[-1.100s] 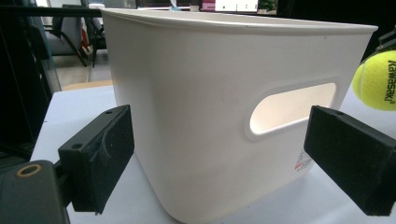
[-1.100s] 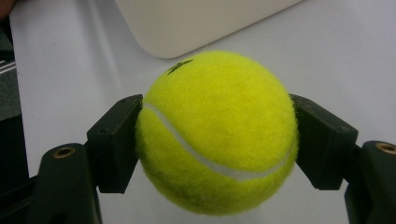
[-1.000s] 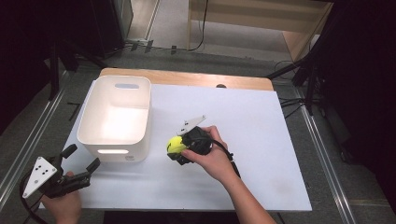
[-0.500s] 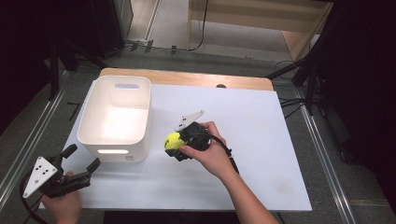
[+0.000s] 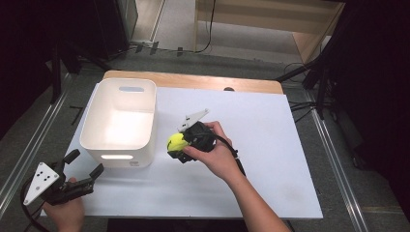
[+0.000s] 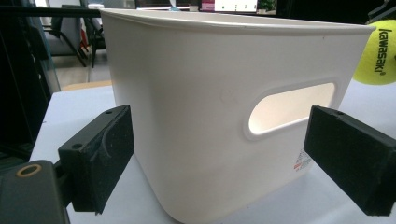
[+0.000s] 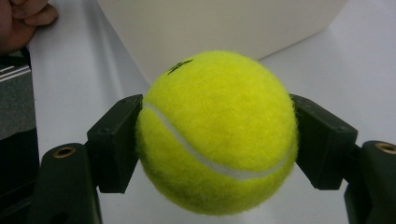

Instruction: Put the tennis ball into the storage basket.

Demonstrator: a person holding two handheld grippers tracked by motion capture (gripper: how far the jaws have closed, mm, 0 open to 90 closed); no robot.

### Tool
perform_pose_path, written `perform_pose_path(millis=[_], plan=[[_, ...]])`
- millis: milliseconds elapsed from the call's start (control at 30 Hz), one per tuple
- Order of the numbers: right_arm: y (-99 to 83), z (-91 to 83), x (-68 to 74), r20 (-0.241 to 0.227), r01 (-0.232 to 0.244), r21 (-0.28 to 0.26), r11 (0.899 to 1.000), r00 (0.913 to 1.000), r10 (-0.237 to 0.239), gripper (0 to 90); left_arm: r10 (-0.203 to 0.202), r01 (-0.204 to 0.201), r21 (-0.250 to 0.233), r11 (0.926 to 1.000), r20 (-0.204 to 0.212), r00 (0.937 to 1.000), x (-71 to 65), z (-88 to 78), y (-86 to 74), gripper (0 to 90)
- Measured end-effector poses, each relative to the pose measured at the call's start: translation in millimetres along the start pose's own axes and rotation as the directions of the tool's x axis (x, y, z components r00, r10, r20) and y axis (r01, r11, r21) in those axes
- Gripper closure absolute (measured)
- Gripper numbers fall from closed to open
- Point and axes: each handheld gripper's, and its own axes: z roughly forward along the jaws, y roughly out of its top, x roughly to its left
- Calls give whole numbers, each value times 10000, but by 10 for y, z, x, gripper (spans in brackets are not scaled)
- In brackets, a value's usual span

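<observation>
A white table [image 5: 270, 125] carries a white plastic bin [image 5: 121, 121] at its left half, open-topped, with an oval handle slot in its near wall; its lit interior looks empty from the high view. Just right of the bin, the right gripper [image 5: 180, 147] is clamped on a yellow tennis ball [image 5: 176, 141], held off the table beside the bin's near right corner. In the right gripper view the two black jaws press the ball [image 7: 217, 133] at opposite sides across its widest part, the felt bulging slightly between them. The ball is likely light, springy and grippy rather than slick, so a hold across the middle should suit it. At the table's near left corner the left gripper [image 5: 83, 169] hovers with jaws spread wide, holding nothing, facing the bin's handle slot [image 6: 292, 105]
</observation>
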Motion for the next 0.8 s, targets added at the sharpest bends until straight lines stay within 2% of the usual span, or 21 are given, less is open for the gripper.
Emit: perform_pose_path(millis=[567, 800], plan=[[155, -48, -19, 1, 177, -57, 9998, 9998, -177, 240, 5, -5, 19, 10000, -24, 10000, -6, 4, 0, 84], [203, -55, -29, -55, 95, -153, 9998, 9999, -96, 240, 18, -18, 33, 10000, -7, 10000, -6, 3, 1, 84]])
